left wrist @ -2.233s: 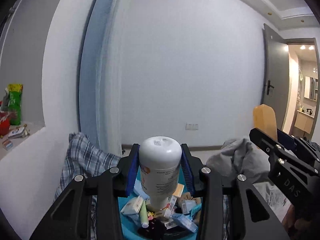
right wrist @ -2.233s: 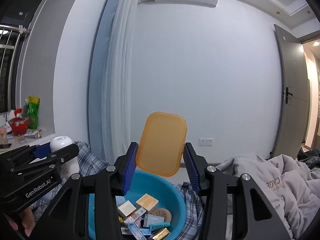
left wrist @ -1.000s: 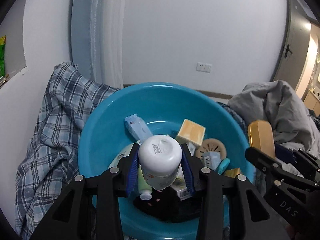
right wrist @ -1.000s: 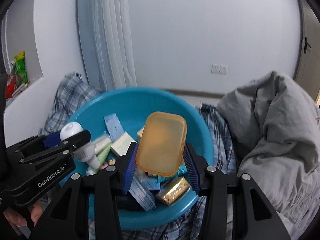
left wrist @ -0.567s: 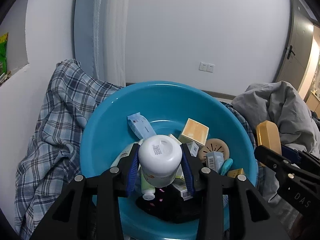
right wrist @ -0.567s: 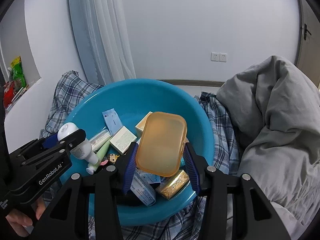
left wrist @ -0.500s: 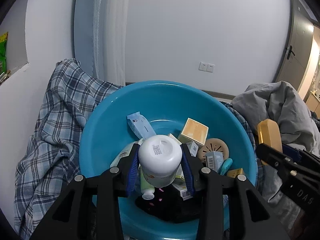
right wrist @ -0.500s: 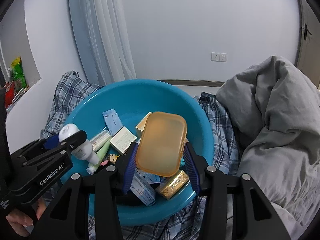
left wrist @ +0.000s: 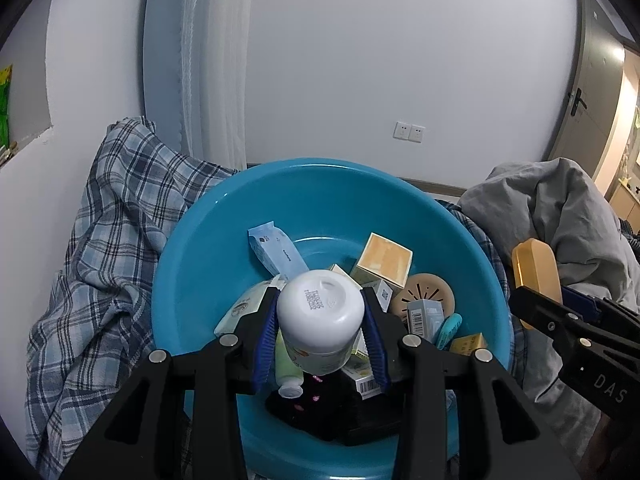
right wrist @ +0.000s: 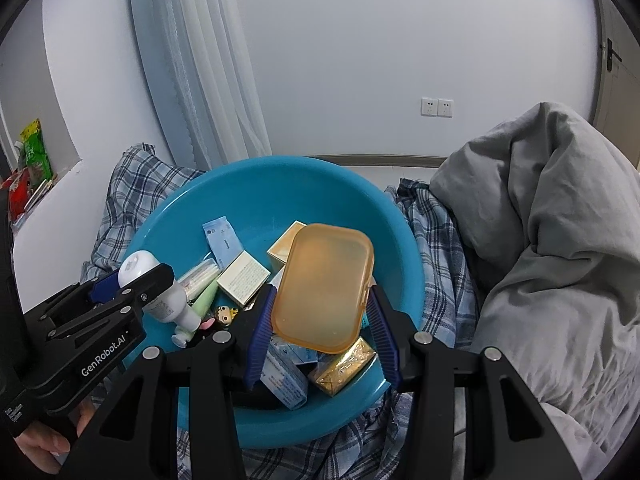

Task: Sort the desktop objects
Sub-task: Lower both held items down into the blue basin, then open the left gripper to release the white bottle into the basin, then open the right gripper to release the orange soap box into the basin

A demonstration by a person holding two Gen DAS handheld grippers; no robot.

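Glossy white round bottle [left wrist: 320, 316]; translucent orange rounded-rectangle lid [right wrist: 324, 286].

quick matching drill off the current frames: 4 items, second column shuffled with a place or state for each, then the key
Items
1. white bottle
2. orange box
3. gold foil pack
4. grey duvet

Place or state
A. lying in the blue basin, near its front rim
B. clamped in the right tool
C. heaped outside the basin, to its right
D. clamped in the left tool

Pairs: 1-D, 2-B, 3-A, 4-C
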